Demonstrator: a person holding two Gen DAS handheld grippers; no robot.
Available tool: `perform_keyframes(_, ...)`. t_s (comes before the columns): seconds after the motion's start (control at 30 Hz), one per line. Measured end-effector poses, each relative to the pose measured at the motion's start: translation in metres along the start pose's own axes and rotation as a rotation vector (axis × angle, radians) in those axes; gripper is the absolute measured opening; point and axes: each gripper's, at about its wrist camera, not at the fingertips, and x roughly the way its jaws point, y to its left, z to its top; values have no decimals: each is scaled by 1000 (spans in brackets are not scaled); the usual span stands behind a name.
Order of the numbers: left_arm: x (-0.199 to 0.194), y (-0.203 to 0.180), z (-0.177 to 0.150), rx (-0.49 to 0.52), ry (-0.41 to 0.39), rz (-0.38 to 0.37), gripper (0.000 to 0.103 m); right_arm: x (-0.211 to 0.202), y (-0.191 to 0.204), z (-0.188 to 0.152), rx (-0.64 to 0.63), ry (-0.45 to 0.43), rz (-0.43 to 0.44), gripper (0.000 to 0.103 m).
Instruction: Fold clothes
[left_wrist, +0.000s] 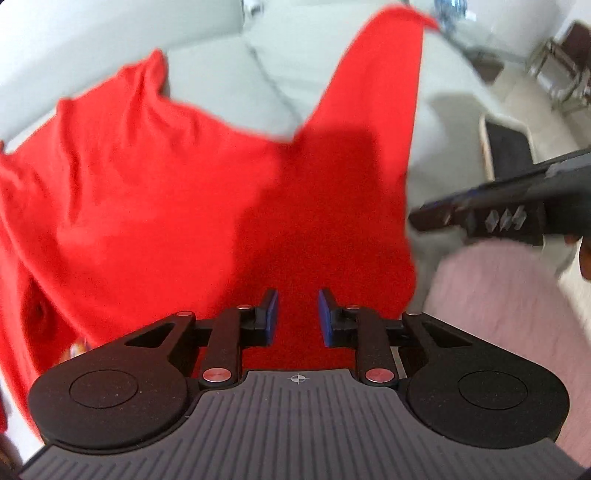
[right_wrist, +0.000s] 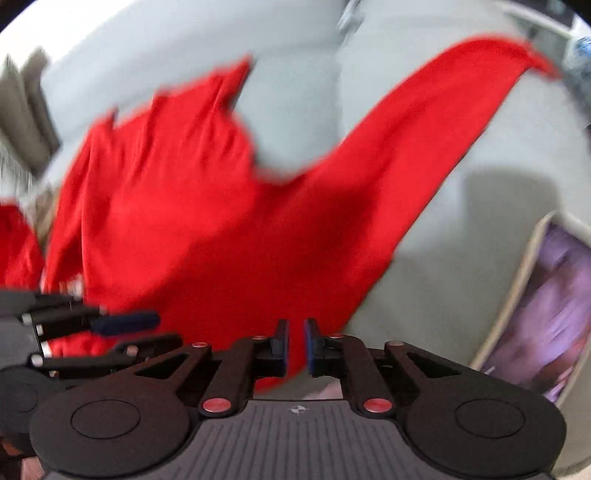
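Red garment (left_wrist: 155, 206): thin, limp cloth, likely light, spread rumpled on pale sofa (left_wrist: 236, 81), best taken at an edge or corner; left gripper (left_wrist: 297, 317) jaws parted over it, right gripper (right_wrist: 296, 347) jaws narrowly apart, empty.

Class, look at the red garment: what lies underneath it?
Under the red garment lies a pale grey sofa; its cushion seam shows in the gap between the two raised parts. Whatever sits directly beneath the cloth is covered and cannot be seen.
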Motion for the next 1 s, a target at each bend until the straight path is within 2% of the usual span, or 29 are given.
perform_keyframes(0.07, 5, -7, 18, -14, -19, -33, 26, -14, -26, 20, 31, -90, -15, 18)
perform_keyframes(0.1, 9, -10, 25, -12, -22, -49, 26, -22, -55, 39, 83, -151, -38, 20)
perform_keyframes(0.2, 29, -24, 43, 21, -14, -74, 26, -26, -106, 73, 177, -220, -77, 30)
perform_keyframes(0.27, 41, -32, 55, 38, -19, -80, 26, -26, -135, 94, 213, -251, -98, 32)
perform_keyframes(0.4, 53, -54, 90, 71, -73, -112, 26, -16, -171, 127, 202, -282, -118, 32)
perform_keyframes(0.53, 69, -79, 150, 98, -157, -105, 26, -6, -206, 160, 191, -312, -139, 35)
perform_keyframes(0.67, 101, -95, 198, 88, -166, -98, 26, 3, -242, 194, 180, -343, -160, 39)
perform_keyframes(0.83, 139, -102, 209, 109, -99, -95, 26, 29, -253, 207, 102, -331, -151, 40)
perform_keyframes(0.93, 149, -98, 204, 114, -98, -100, 27, 49, -254, 213, 57, -278, -133, 42)
perform_keyframes(1.0, 148, -97, 202, 115, -99, -107, 27, 56, -255, 212, 71, -260, -114, 43)
